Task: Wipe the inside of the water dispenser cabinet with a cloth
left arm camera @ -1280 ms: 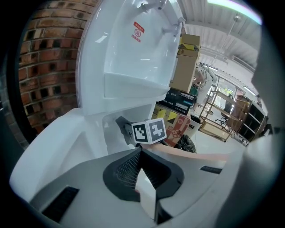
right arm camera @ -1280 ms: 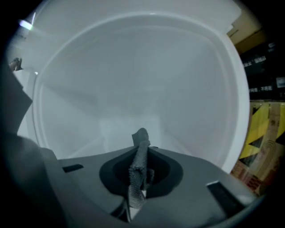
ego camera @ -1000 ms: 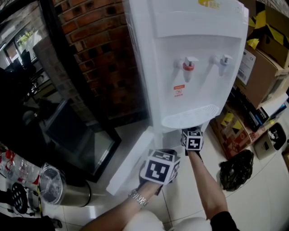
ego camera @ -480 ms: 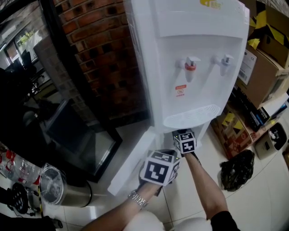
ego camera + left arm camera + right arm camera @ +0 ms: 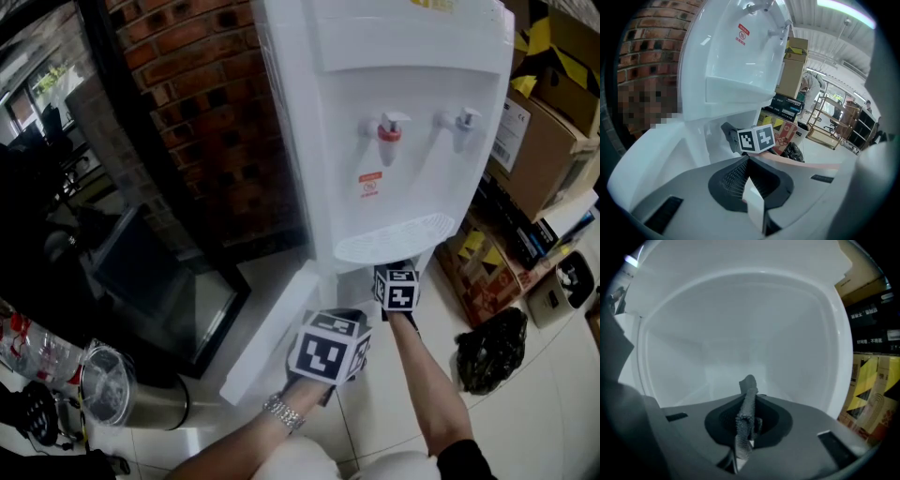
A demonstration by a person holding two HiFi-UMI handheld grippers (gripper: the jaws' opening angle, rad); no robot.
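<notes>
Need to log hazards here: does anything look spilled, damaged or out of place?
No spill or damage shows. The dispenser's cabinet door stands open, as wiping needs; the only stray item is a crumpled black bag on the floor beside the boxes.

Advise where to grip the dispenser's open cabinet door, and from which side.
I'd take the cabinet door near its free end, the one swung away from the water dispenser, tongs astride its thin top edge, coming from above. It's a flat panel standing open, no handle showing, and the right gripper with the cloth occupies the opening by the hinge end.
</notes>
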